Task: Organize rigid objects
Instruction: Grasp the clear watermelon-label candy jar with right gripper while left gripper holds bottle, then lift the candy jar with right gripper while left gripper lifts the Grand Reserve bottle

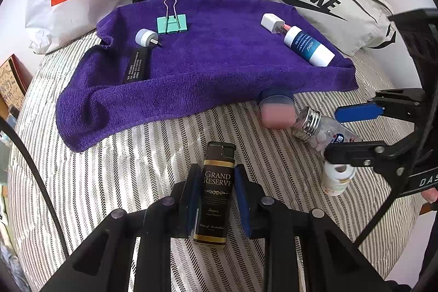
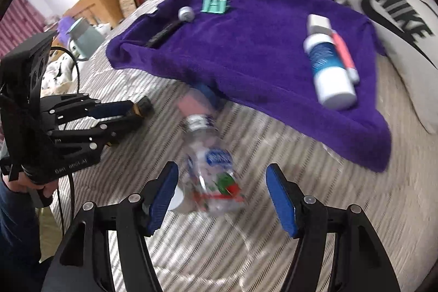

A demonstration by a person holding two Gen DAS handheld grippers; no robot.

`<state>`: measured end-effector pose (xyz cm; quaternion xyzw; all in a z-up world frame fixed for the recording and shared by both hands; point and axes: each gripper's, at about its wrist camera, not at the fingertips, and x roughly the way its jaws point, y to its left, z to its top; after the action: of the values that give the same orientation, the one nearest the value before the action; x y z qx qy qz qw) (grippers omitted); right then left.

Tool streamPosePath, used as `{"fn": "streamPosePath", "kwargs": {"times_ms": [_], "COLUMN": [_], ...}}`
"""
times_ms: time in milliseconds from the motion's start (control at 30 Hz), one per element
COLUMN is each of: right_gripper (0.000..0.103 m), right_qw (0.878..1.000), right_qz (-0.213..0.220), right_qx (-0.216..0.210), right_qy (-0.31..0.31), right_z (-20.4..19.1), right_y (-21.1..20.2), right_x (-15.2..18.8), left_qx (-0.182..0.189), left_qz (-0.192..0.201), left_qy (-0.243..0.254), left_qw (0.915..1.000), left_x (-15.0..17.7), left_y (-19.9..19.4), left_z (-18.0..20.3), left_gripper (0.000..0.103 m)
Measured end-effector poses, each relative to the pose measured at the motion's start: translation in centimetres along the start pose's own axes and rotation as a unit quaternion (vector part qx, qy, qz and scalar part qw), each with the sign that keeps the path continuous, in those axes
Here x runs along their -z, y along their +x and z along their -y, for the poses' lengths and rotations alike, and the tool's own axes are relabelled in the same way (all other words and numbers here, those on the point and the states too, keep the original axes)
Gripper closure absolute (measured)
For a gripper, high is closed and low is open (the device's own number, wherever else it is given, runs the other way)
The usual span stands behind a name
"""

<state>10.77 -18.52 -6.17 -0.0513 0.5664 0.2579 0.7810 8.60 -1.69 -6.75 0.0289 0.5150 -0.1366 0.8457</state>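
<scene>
Step, judged: gathering items onto purple towel [image 1: 205, 67]. Left hand-held gripper [image 1: 216, 199] grasping dark bottle [image 1: 217, 190], short of towel. Right hand-held gripper [image 2: 221, 199] released, straddling clear pill bottle [image 2: 213, 171]; next, clench.

Purple towel [image 1: 208, 73], mint-green binder clip [image 1: 172, 23], black-and-white striped bedcover [image 1: 153, 163]

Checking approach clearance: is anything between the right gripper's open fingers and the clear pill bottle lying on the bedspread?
Nothing visible. The right gripper is open around the clear pill bottle, its pads apart from it. A white container lies just beside the left pad.
</scene>
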Motion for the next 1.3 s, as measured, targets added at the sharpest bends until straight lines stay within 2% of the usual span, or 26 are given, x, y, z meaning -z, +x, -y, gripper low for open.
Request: {"fn": "streamPosePath", "kwargs": {"times_ms": [100,133,167,200,367,533,633,700,800,933,1000,1133,1300], "right_gripper": [0.038,0.044,0.045,0.061,0.061,0.061,0.059,0.054,0.053,0.054,0.059,0.059,0.059], "right_qw": [1.000,1.000,1.000,1.000,0.999,0.993,0.991,0.992,0.992,0.992,0.992,0.990,0.989], "right_qz": [-0.011,-0.016,-0.012,-0.014,-0.009,0.001,0.012,0.002,0.004,0.008,0.010,0.011,0.016], "right_qx": [-0.003,0.006,0.010,0.013,0.036,0.095,0.089,0.098,0.114,0.116,0.120,0.107,0.137], "right_qy": [-0.007,-0.014,-0.014,-0.012,-0.002,0.073,0.095,0.080,0.053,0.045,0.041,0.092,0.054], "right_z": [-0.6,-0.8,-0.9,-0.8,0.1,2.8,3.5,3.1,2.4,2.5,2.6,3.5,2.3], "right_y": [0.8,1.1,1.1,1.1,0.4,-1.4,-1.8,-1.5,-1.3,-1.3,-1.5,-2.0,-1.7], "right_x": [-0.7,-0.8,-0.9,-0.9,0.3,2.9,3.8,4.3,5.1,5.1,5.3,5.6,6.0], "left_qx": [0.001,0.002,0.002,0.003,0.002,-0.001,-0.005,-0.005,-0.006,-0.009,-0.007,-0.016,-0.033], "left_qz": [-0.001,-0.002,-0.002,-0.002,0.000,0.002,0.002,0.002,0.003,0.002,0.000,0.004,0.007], "left_qy": [-0.001,0.000,-0.001,-0.003,-0.002,-0.003,-0.002,-0.001,-0.002,-0.002,-0.010,-0.008,0.006], "left_qw": [1.0000,1.0000,1.0000,1.0000,1.0000,1.0000,1.0000,1.0000,1.0000,1.0000,0.9999,0.9998,0.9994], "left_x": [0.0,0.0,0.0,0.0,0.1,0.2,0.2,0.2,0.2,0.2,0.2,0.4,0.5], "left_y": [0.0,0.0,0.0,0.0,0.0,-0.1,0.0,0.0,0.0,0.0,0.0,0.0,0.0], "left_z": [0.0,0.0,-0.1,-0.1,0.0,0.0,0.1,0.1,0.1,0.2,0.1,0.3,0.9], "left_gripper": [0.078,0.078,0.078,0.078,0.078,0.078,0.078,0.078,0.078,0.078,0.078,0.078,0.078]}}
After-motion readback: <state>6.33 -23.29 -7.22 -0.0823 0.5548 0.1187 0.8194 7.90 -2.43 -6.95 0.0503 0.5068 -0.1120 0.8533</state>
